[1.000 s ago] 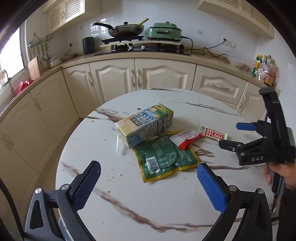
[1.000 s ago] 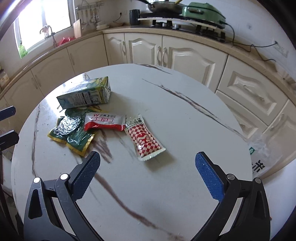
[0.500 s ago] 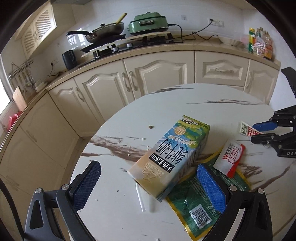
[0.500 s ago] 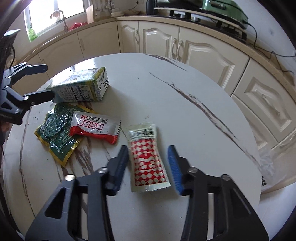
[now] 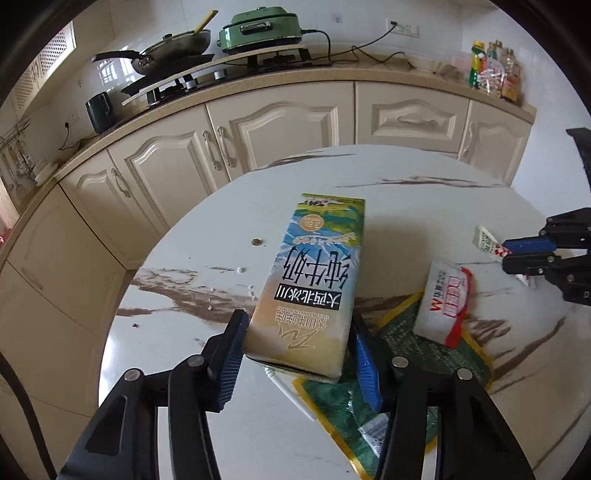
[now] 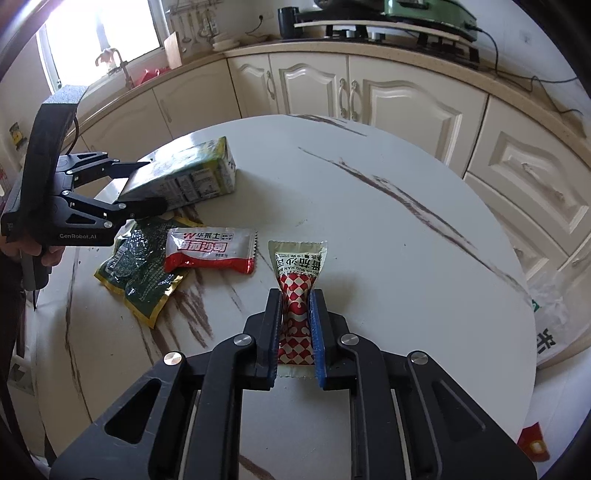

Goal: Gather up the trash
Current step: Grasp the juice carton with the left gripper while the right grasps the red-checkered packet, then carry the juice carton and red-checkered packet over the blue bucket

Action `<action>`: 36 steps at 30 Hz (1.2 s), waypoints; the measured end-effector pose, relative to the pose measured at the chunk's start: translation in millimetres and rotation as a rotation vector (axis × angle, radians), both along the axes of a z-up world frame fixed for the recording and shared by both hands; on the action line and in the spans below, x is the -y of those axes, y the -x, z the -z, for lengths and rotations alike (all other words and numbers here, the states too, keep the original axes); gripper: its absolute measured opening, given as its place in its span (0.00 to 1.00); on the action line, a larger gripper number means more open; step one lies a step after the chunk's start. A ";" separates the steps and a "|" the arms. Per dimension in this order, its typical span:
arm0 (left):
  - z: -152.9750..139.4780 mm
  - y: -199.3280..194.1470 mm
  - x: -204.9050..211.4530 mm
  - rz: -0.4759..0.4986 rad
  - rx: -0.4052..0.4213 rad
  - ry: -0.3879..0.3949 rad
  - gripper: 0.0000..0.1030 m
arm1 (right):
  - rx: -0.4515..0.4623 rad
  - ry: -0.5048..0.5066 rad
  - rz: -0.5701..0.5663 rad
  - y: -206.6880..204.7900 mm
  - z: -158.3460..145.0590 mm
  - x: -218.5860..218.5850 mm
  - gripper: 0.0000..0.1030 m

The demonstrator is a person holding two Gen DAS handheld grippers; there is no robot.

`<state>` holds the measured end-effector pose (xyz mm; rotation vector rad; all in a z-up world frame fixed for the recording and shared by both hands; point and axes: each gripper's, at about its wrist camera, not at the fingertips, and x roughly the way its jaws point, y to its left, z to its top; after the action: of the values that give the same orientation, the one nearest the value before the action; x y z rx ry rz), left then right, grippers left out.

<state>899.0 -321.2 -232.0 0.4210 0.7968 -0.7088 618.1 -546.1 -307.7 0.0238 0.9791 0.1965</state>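
Closing my left gripper (image 5: 297,352) on the near end of the milk carton (image 5: 314,280), I am seeing its blue pads pressed against both long sides; its jaws have just been coming together, about half spread, with the carton between them. The carton is lying flat on the round marble table (image 5: 177,332), near the edge facing the cream cabinets (image 5: 280,122). My right gripper (image 6: 295,325) is pinching the red-and-white checked sauce packet (image 6: 297,271), which is puckering into a narrow waist between nearly touching pads; those jaws have just been closing too. The packet is lying nearer the table's middle, apart from the other litter.

Crowding the carton is a green foil wrapper (image 5: 417,354), which is spreading right under my left gripper's right-hand finger and partly beneath the carton's corner. A red-and-silver sachet (image 5: 445,299) is resting on top of that wrapper, just beside the carton. A white straw (image 5: 291,391) is poking out below the carton's near end. Crumbs and a small coin-like disc (image 5: 256,242) are dotting the marble to the carton's left. In the right wrist view, a white plastic bag (image 6: 554,325) is sagging beyond the table's far-right edge. A wok (image 5: 170,51) and a green electric cooker (image 5: 258,31) are sitting on the counter behind.
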 end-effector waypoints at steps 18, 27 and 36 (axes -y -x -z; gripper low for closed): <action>-42.3 92.3 -76.8 -0.018 0.003 0.138 0.45 | 0.099 -0.056 0.005 42.4 -61.6 -54.9 0.14; -58.4 161.6 -178.1 -0.069 0.006 0.231 0.44 | 0.123 -0.072 -0.069 66.7 -85.5 -132.1 0.14; -61.2 214.4 -291.3 -0.167 -0.008 0.327 0.44 | 0.117 -0.093 -0.180 82.3 -89.5 -232.8 0.14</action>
<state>684.7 -29.9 -170.8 0.0556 0.6988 -0.6704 535.8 -313.3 -218.2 0.0091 0.8548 0.4048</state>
